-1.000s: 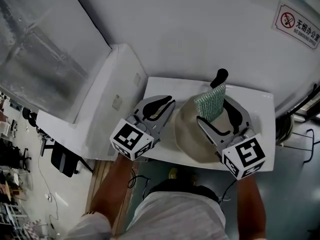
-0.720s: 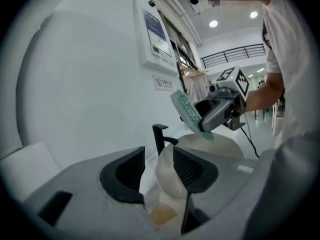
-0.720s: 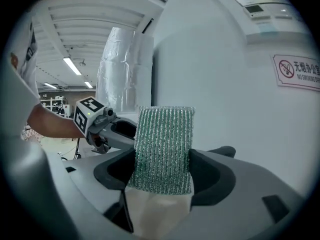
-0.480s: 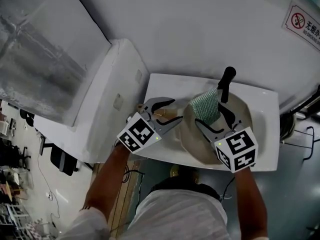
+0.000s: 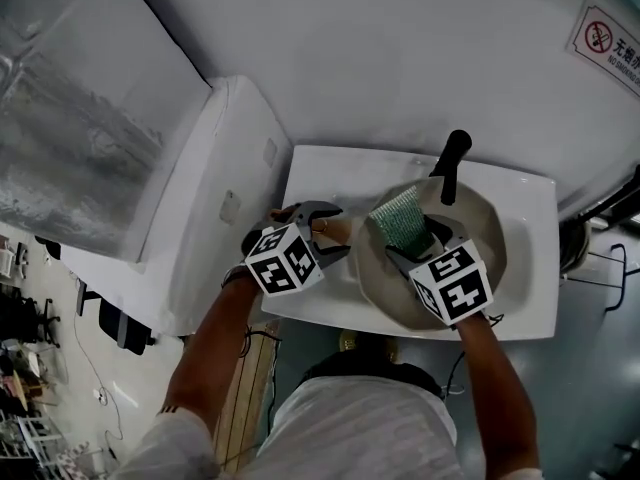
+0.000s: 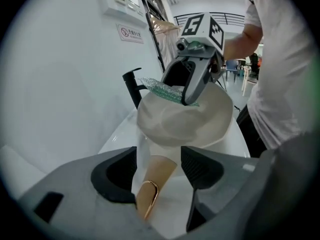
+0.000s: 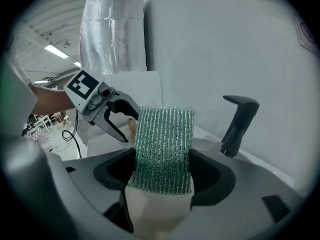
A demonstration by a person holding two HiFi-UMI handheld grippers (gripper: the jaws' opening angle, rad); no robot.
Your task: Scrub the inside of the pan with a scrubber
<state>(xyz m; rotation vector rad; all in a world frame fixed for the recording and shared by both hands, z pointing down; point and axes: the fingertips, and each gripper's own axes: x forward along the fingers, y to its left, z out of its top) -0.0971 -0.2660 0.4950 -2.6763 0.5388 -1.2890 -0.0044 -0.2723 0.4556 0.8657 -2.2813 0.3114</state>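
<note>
Over the sink (image 5: 530,268), in the head view, a pan (image 5: 482,230) is set below the tap (image 5: 452,163), with the left gripper (image 5: 337,229) at its left and the right gripper (image 5: 412,240) above it. By the left gripper view, the pan's wooden handle (image 6: 159,171) is flanked (not pinched) by jaws just opened wide. By the right gripper view, a green scrubber (image 7: 164,149) is clamped upright.

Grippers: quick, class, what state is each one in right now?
Left gripper: jaws open, just been opening, pan handle between them, not gripped.
Right gripper: jaws shut on the green scrubber.
</note>
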